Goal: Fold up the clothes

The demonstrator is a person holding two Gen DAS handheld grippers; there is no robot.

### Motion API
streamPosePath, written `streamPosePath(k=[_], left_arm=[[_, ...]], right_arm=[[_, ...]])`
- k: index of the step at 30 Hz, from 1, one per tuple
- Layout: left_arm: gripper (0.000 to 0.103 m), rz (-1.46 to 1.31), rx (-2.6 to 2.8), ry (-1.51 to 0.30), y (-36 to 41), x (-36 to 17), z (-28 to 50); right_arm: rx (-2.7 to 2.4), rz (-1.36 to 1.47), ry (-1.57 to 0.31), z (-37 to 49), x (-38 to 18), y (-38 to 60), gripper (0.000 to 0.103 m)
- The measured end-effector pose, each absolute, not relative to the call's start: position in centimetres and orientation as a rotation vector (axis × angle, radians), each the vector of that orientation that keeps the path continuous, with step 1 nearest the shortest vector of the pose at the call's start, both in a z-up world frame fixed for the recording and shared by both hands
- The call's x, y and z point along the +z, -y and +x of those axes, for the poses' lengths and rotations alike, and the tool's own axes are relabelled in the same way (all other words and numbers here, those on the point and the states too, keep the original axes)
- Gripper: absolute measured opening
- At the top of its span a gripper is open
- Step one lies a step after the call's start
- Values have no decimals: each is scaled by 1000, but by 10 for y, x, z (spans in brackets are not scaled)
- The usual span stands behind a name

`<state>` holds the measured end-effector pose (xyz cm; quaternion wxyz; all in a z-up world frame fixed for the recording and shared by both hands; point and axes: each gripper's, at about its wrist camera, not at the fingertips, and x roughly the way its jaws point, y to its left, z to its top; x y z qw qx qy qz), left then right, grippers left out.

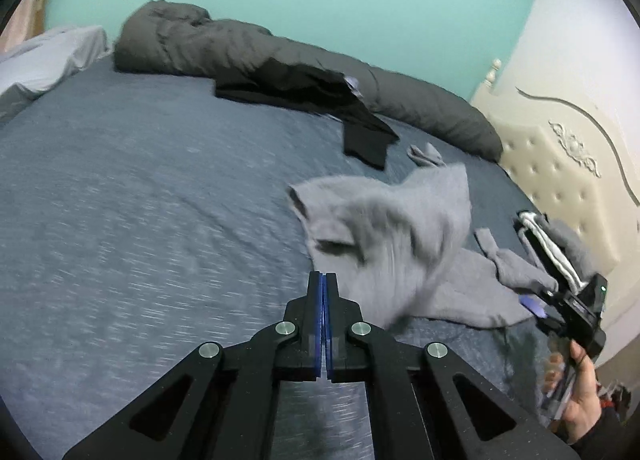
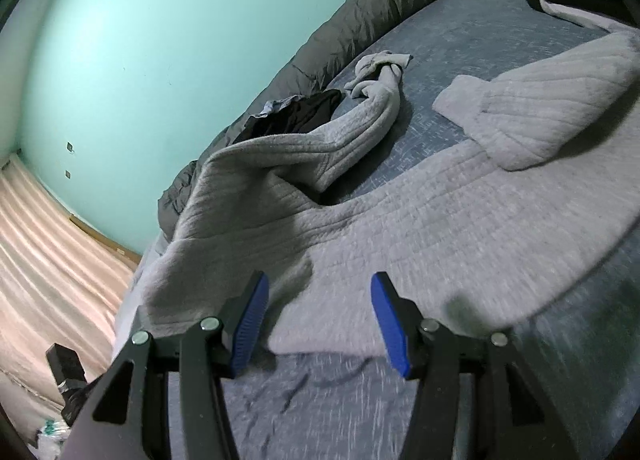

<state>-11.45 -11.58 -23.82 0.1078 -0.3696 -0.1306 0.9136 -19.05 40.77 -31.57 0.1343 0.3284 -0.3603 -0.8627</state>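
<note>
- grey sweater (image 2: 400, 220) lies on the blue bed sheet (image 1: 140, 200), partly bunched; body spread flat nearest the right gripper, one sleeve (image 2: 372, 108) running up-left toward the dark duvet (image 1: 240, 44), the other sleeve (image 2: 540, 108) folded across at upper right
- right gripper (image 2: 320, 312): jaws stand about half apart, nothing between the pads; the sweater's hem edge lies just ahead of and under the fingertips, not pinched
- left gripper (image 1: 324, 280): jaws fully together, blue pads touching, no cloth visibly caught; sweater sits ahead and to its right, blurred, a raised fold near the tips
- sweater's long axis, hem to collar, runs away from the right gripper, roughly along its pointing line; from the left gripper it lies off to the right, crosswise
- judgement: right gripper is the nearer one and already lined up on the hem; left one needs to open and swing right before it can take a corner
- black garment (image 1: 304, 96) and small grey sock (image 1: 426, 154) lie farther back by the duvet, well apart from both grippers
- person's hand (image 1: 576, 392) holds the right gripper's handle at the left view's right edge
</note>
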Motion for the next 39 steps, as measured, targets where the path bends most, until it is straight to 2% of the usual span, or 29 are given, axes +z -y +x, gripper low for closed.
streamPosePath(k=[5,7,8,9,10,11,17,25,27,30,31,33,34,35,37,39], left_arm=[[0,-1146,2631,357,116,-245,-111],[4,-1172,2572,361,104,-256,-114],[18,-1207,2542,365,97,-263,-117],[42,-1242,2513,366,89,-272,-120],[52,-1271,2491,357,79,-283,-123],[56,-1287,2472,348,73,-289,-124],[58,-1388,2422,262,34,-325,-139],[56,-1404,2408,211,17,-348,-156],[37,-1402,2391,183,11,-352,-160],[20,-1386,2392,139,3,-354,-163],[6,-1381,2393,131,2,-354,-163],[2,-1369,2394,125,1,-352,-162],[2,-1361,2395,122,1,-349,-161],[2,-1351,2399,112,2,-347,-160],[2,-1333,2401,104,4,-340,-155],[2,-1318,2413,103,9,-333,-151]], right_arm=[[-2584,1055,926,-174,-298,-443,56],[-2607,1101,897,-171,-293,-460,57],[-2618,1113,887,-169,-290,-467,59],[-2628,1133,877,-168,-288,-475,60],[-2638,1159,867,-167,-287,-482,61],[-2646,1181,859,-167,-286,-488,63],[-2653,1326,812,-174,-295,-516,69],[-2695,1475,876,-187,-313,-549,73],[-2696,1510,872,-193,-319,-553,73],[-2687,1560,872,-204,-331,-556,73],[-2684,1567,896,-206,-335,-559,73],[-2669,1555,943,-208,-343,-563,73],[-2658,1552,948,-209,-345,-564,71],[-2646,1553,937,-211,-347,-564,58],[-2639,1514,911,-210,-344,-562,38],[-2650,1462,857,-208,-334,-558,25]])
